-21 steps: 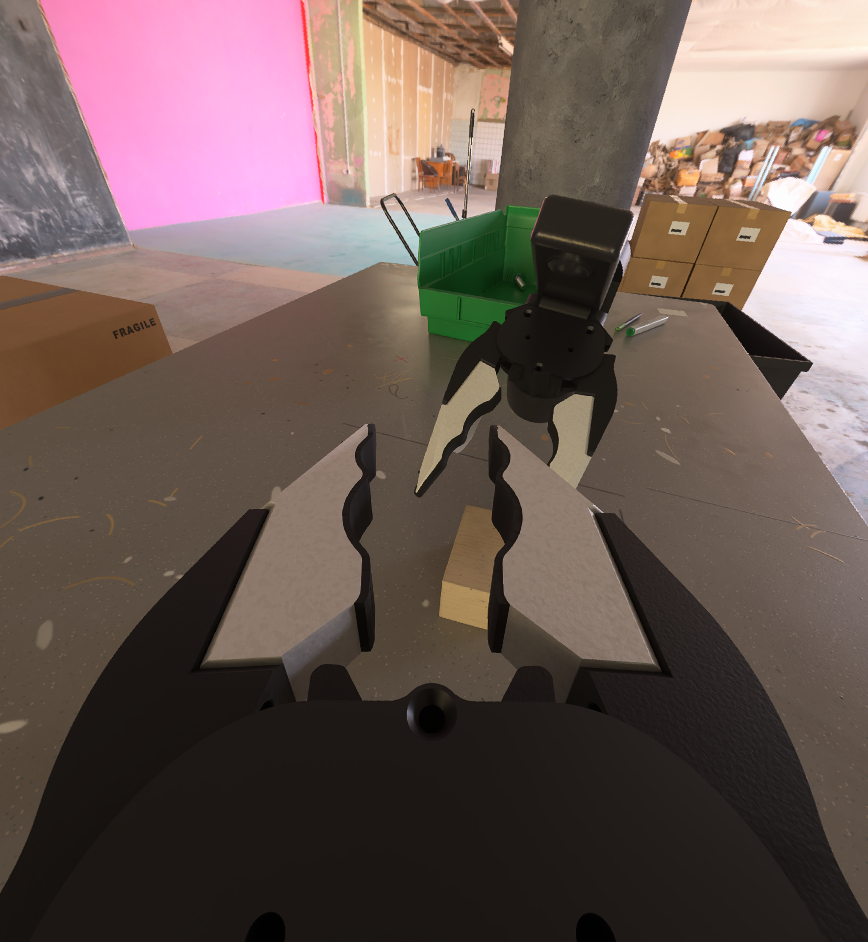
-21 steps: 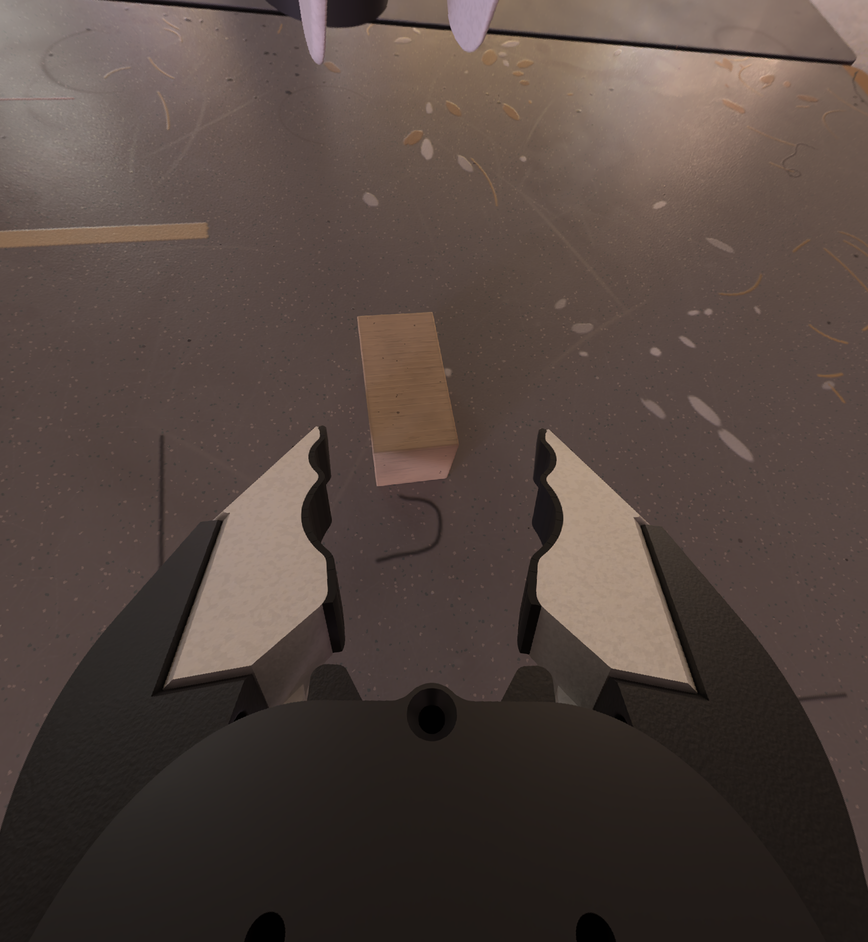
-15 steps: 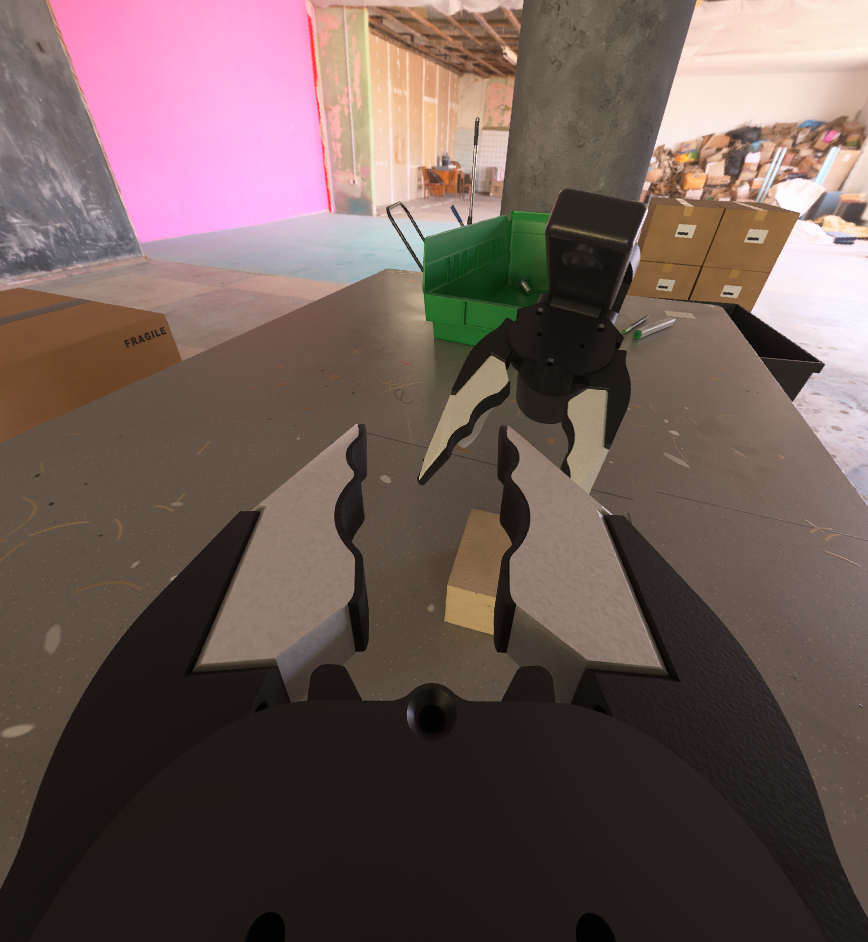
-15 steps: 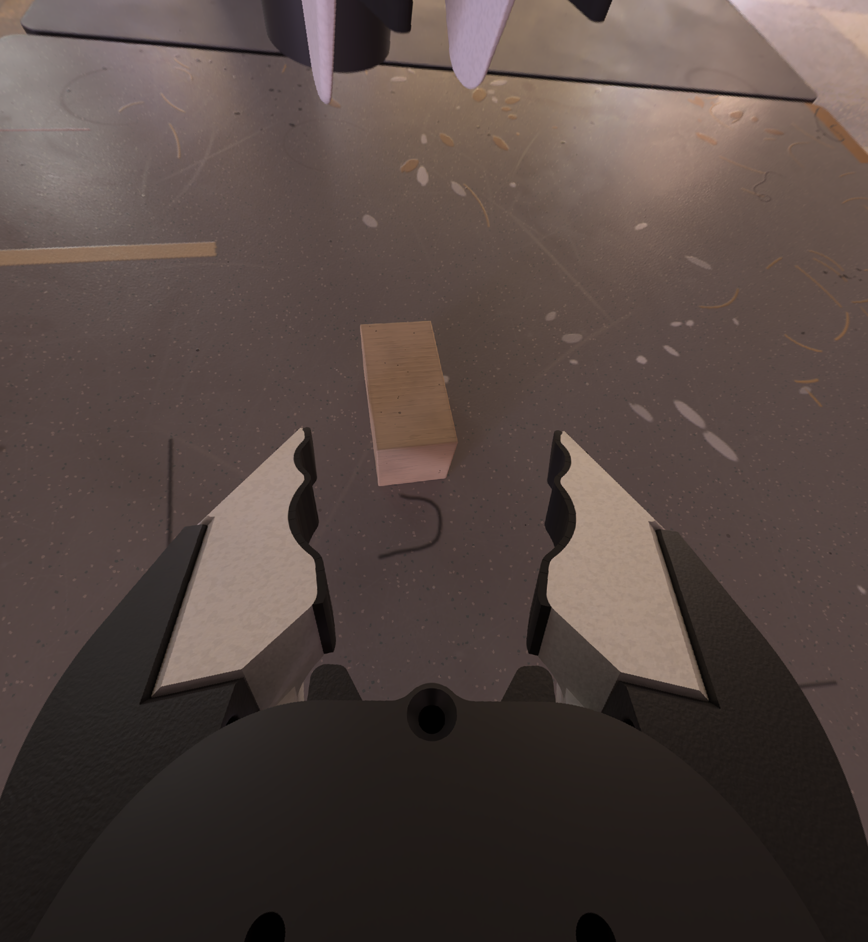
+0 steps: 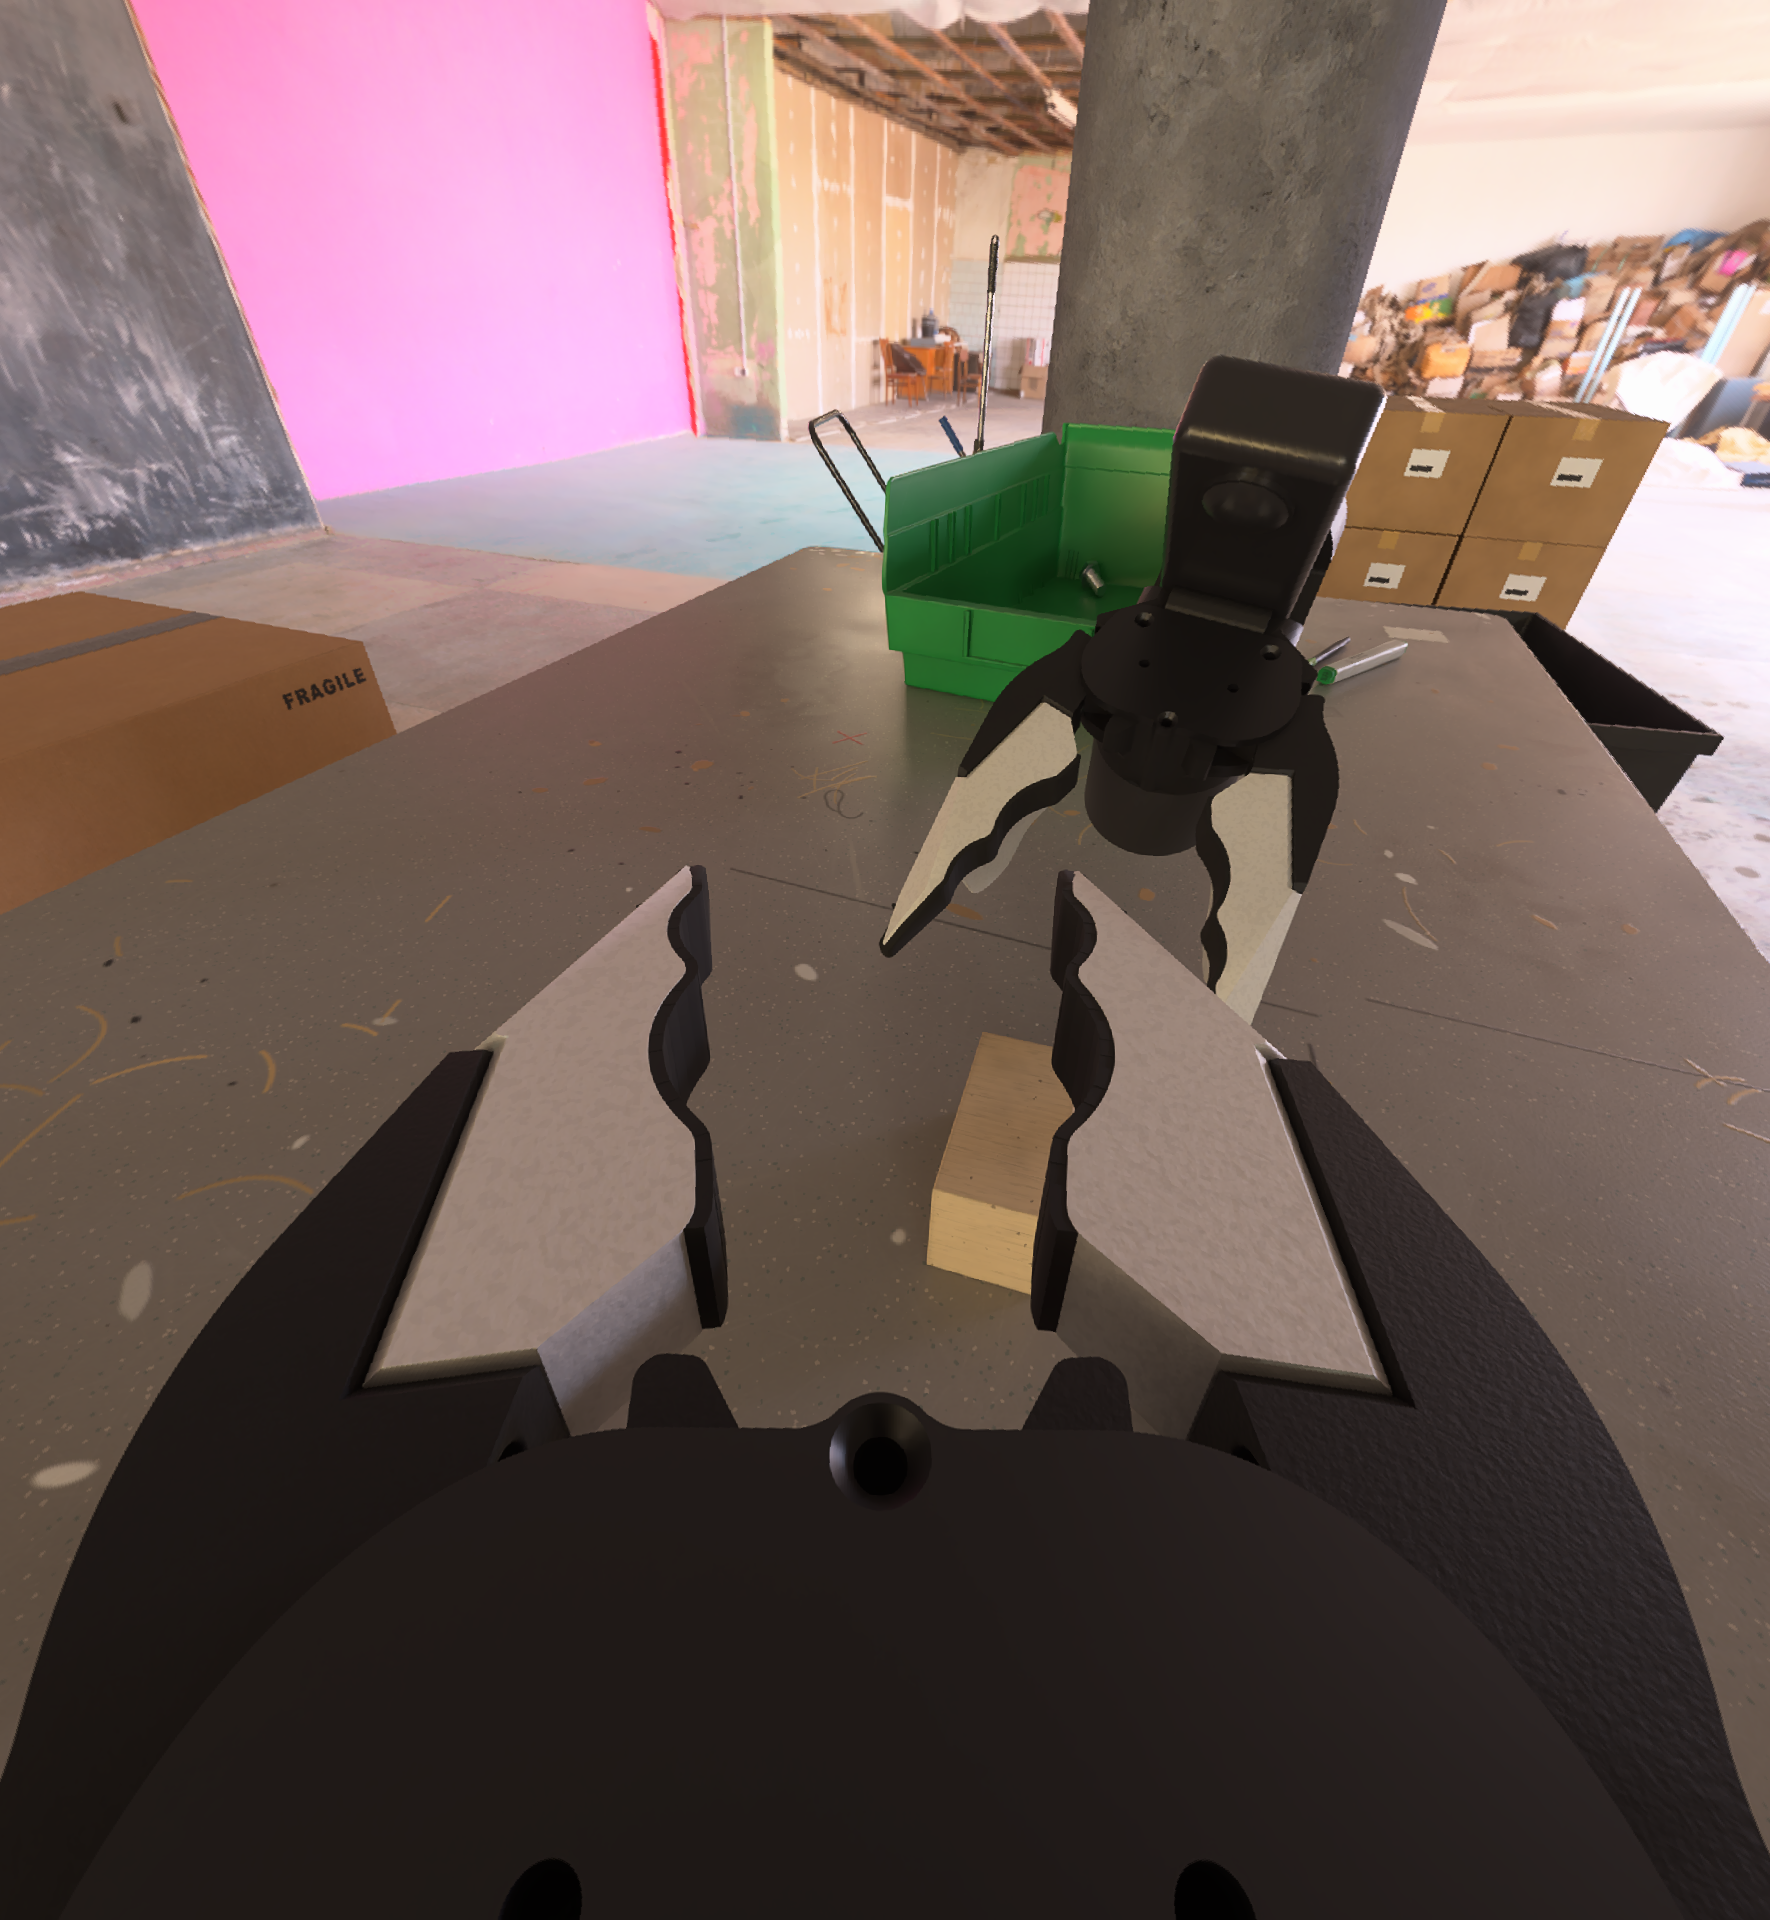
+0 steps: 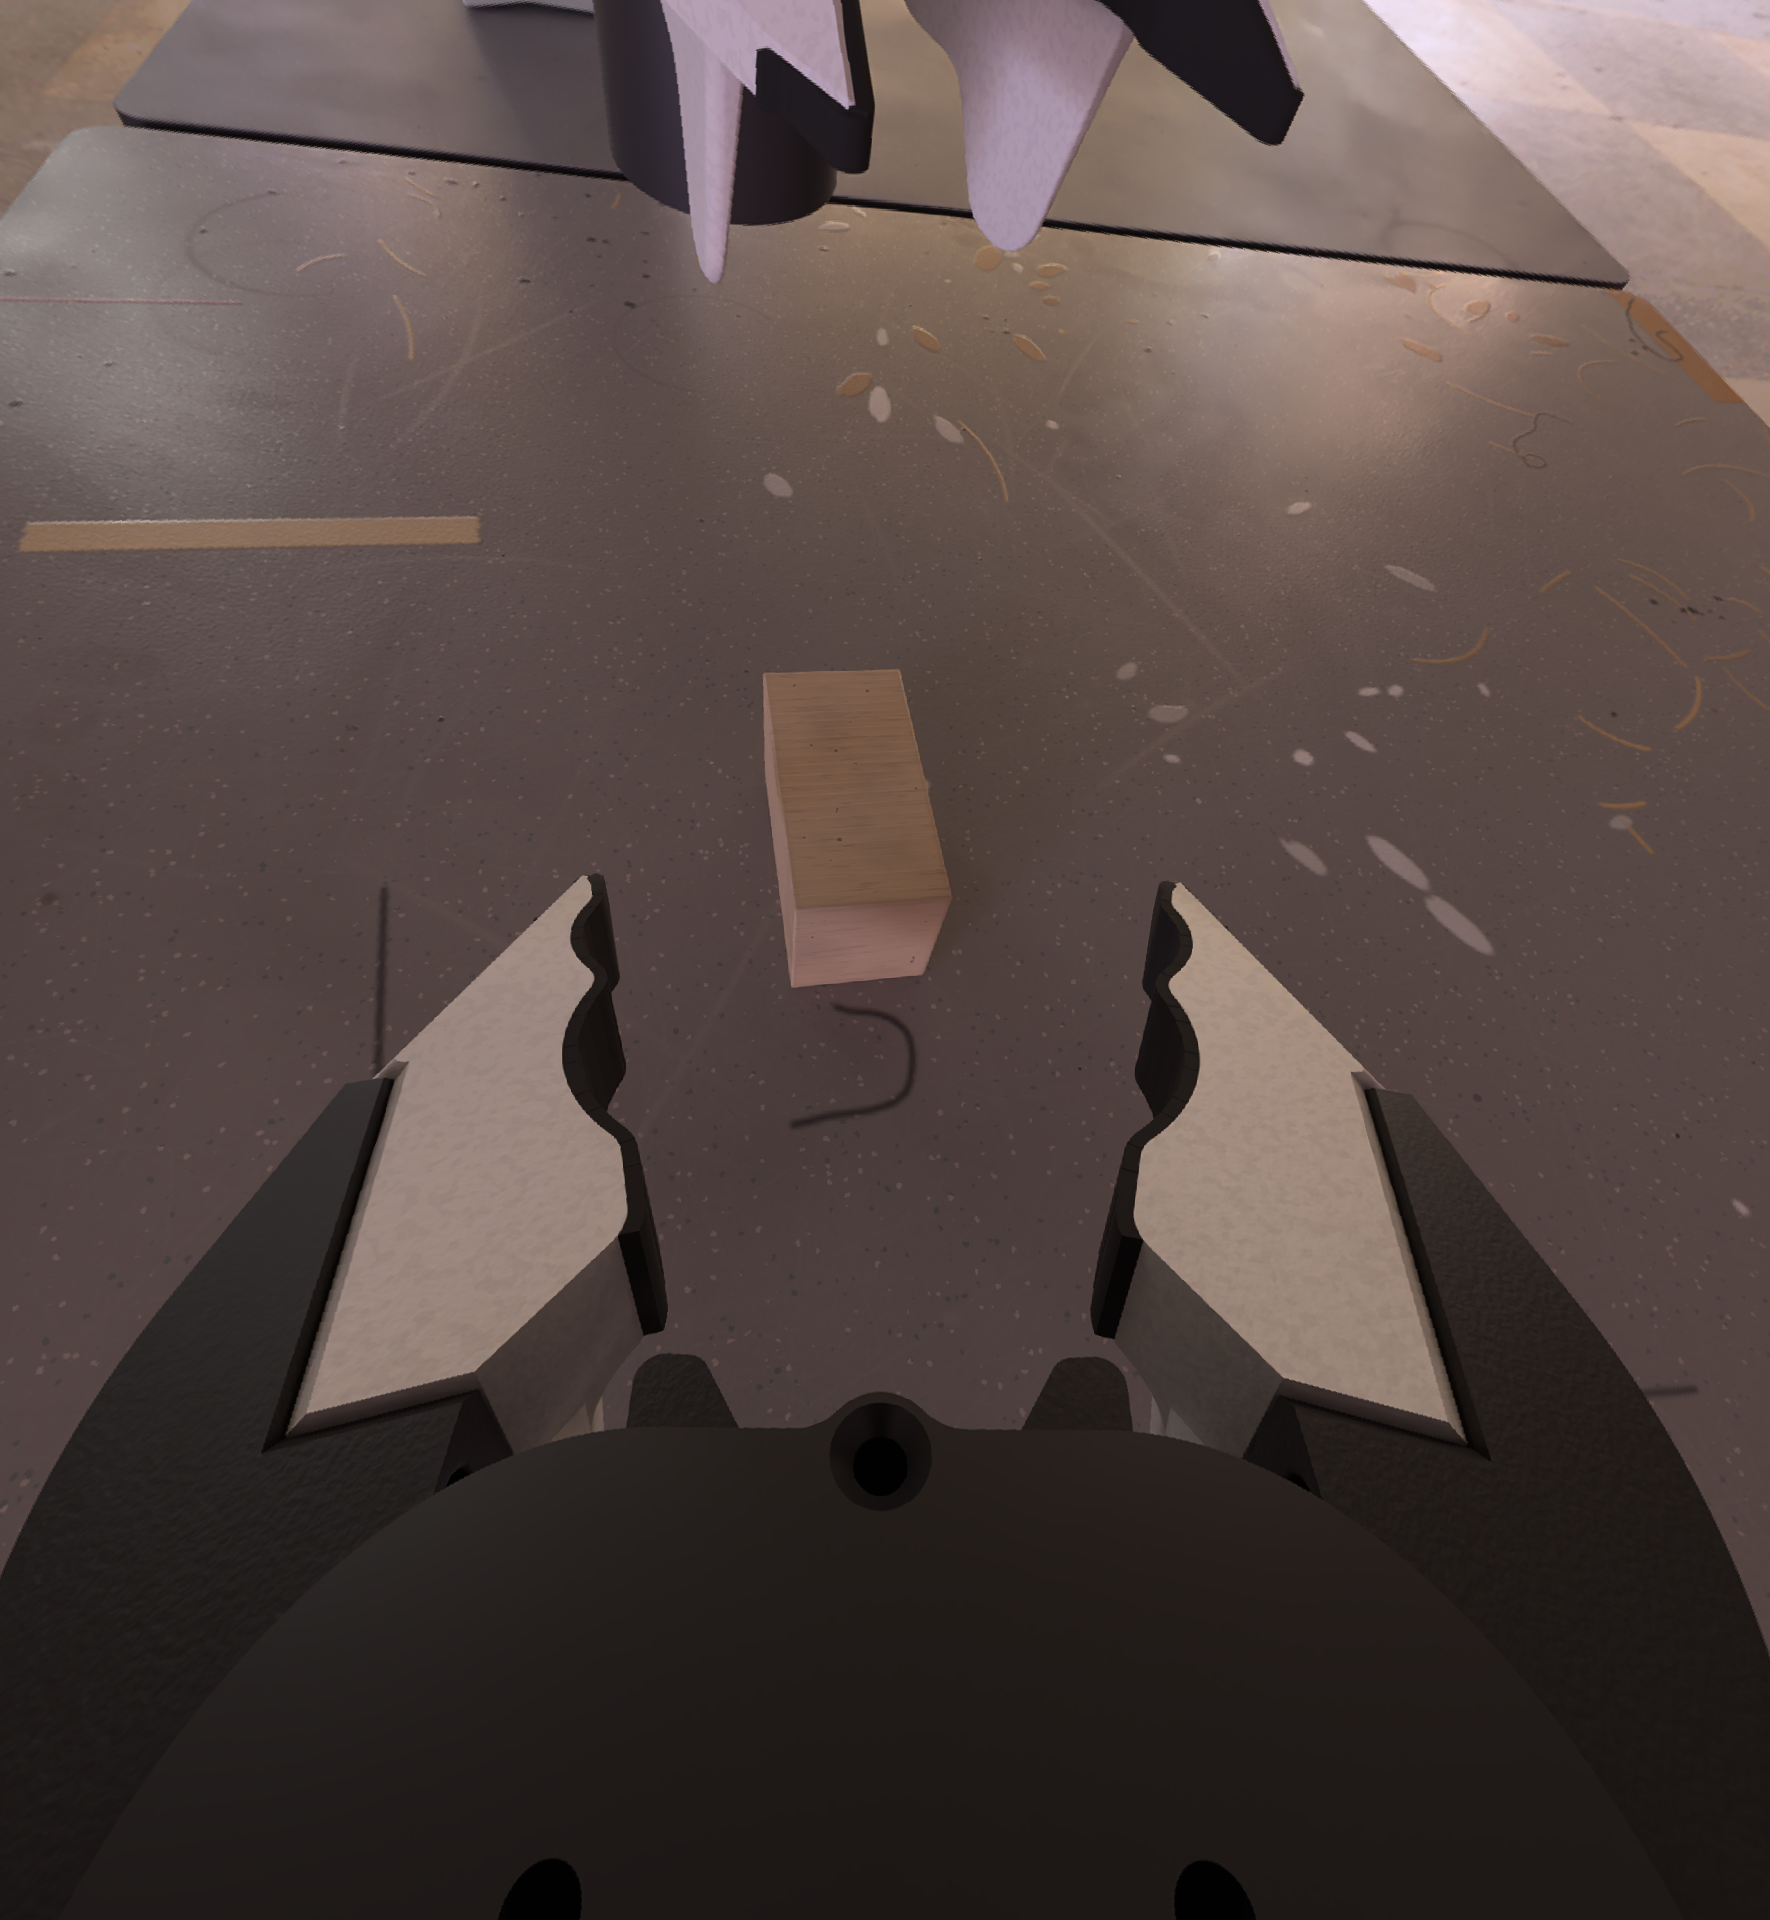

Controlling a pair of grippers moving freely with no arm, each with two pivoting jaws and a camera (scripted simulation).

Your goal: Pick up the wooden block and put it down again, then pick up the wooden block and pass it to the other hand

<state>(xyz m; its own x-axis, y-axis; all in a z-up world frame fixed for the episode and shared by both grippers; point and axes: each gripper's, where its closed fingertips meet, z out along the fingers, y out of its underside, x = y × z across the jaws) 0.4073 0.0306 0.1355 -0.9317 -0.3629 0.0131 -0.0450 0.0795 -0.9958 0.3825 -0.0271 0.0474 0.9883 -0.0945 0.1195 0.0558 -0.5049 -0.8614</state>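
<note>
Pale rectangular wooden block point(image 6: 853, 821) flat on scuffed grey table point(image 6: 237, 779), gripped by nothing, likely free for the next pick. Right gripper point(image 6: 879, 1049) spread wide just short of it, lined up to straddle. Left gripper point(image 5: 879, 1039) parted too, hovering opposite, probably ready to receive.

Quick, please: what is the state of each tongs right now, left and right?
Left tongs: open, holding nothing; the wooden block lies on the table.
Right tongs: open, holding nothing, above the block.

The wooden block point(image 6: 855, 810) looks matt and grained; the grey table point(image 6: 341, 727) is scratched, faintly glossy.
</note>
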